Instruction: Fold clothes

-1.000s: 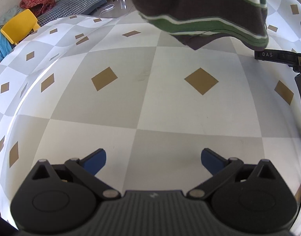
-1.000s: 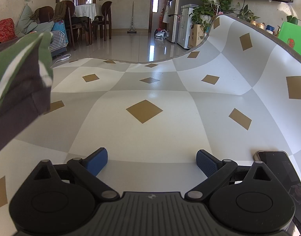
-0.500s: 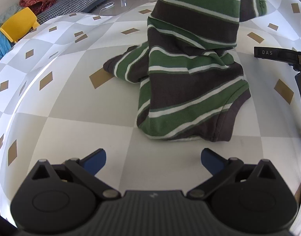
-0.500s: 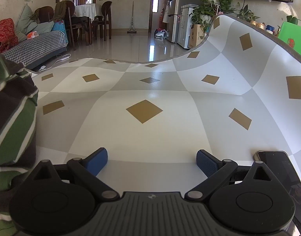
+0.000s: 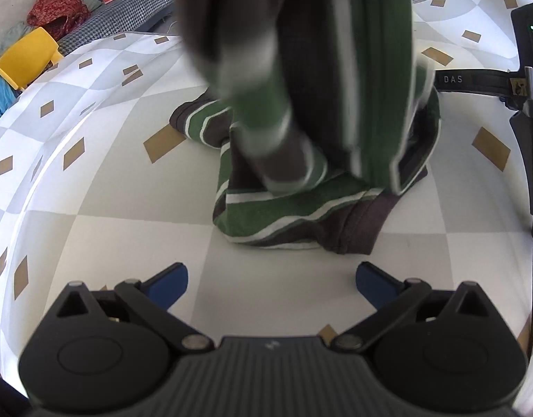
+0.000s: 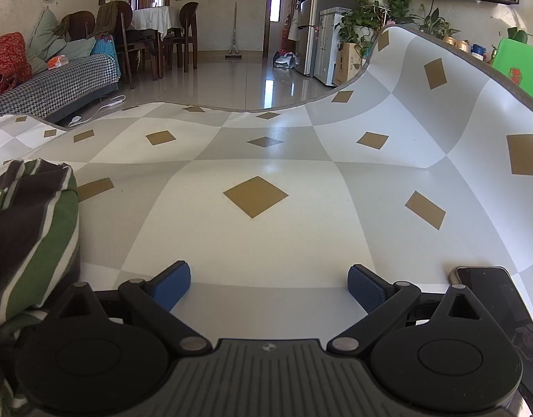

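A green, dark brown and white striped garment (image 5: 301, 180) lies crumpled on the checkered table cover (image 5: 127, 229), with part of it still hanging blurred from above in the left wrist view. My left gripper (image 5: 271, 283) is open and empty, just short of the garment's near edge. My right gripper (image 6: 269, 285) is open and empty over bare table; the garment (image 6: 33, 229) is bunched at its left side.
A black device with a "DAS" strap (image 5: 475, 81) and cable stands at the right of the left wrist view. A phone (image 6: 489, 288) lies by the right gripper's right finger. A sofa (image 6: 50, 87), chairs and plants are beyond the table.
The garment dropped from the air onto the table in front of the left gripper and piled up. In the right wrist view it sank lower at the left. Neither gripper moved.
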`<state>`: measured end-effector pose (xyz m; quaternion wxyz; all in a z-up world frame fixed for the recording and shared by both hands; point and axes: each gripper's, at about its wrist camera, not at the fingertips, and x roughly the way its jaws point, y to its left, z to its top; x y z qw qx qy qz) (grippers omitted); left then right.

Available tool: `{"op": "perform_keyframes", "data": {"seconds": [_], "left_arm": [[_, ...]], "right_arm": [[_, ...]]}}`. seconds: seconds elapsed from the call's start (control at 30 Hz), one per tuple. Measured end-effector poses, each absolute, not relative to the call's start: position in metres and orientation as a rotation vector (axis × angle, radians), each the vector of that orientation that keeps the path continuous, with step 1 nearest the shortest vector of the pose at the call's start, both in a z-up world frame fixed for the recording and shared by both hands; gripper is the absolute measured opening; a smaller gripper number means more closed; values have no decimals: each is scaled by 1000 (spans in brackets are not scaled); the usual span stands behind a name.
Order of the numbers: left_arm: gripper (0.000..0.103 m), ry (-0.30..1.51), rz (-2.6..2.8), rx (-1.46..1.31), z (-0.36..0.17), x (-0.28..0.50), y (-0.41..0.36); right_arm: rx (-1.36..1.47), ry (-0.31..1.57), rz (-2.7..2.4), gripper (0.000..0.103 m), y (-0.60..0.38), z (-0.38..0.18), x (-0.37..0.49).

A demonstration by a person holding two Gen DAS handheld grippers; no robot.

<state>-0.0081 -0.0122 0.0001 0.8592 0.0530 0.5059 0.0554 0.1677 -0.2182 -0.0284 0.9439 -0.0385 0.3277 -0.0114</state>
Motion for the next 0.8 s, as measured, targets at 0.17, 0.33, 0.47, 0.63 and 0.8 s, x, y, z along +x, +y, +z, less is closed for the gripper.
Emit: {"op": "perform_keyframes", "data": {"seconds": [0.17, 0.33, 0.47, 0.63, 0.8], "left_arm": [[103, 1081, 113, 81, 0, -7, -11], [103, 1078, 138, 67, 3, -4, -7], [103, 1084, 177, 63, 2, 4, 0], [103, 1080, 242, 61, 1, 12, 8], [103, 1077, 319, 57, 0, 20, 20]], "right_arm": [[-78, 668, -23, 97, -218, -28, 168], [-78, 668, -23, 97, -218, -28, 168], [-79, 668, -23, 98, -218, -28, 168], [-79, 668, -23, 98, -218, -28, 168], [-79, 668, -23, 98, -218, -29, 168]]}}
